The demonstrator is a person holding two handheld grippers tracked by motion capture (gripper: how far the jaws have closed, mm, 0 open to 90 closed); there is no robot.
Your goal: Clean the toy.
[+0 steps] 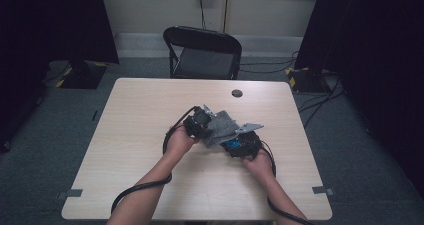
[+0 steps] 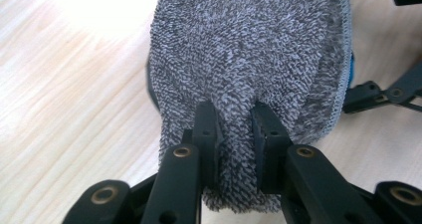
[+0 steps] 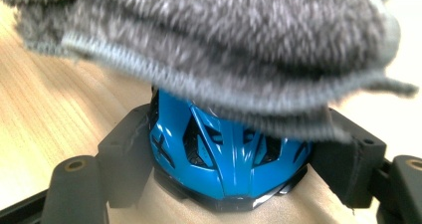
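One fuzzy grey terry cloth (image 2: pixel 249 59) lies draped over one small glossy blue toy helmet (image 3: pixel 224 154) near the middle of the pale wooden tabletop (image 1: pixel 150 185). The left claw (image 2: pixel 235 134) is closed, pinching a bunched fold at the cloth's near-left edge. The right claw (image 3: pixel 234 154) grips the helmet between its two jaws, directly beneath the cloth. Judging by this, rubbing continues with the cloth pulled leftward across the helmet.
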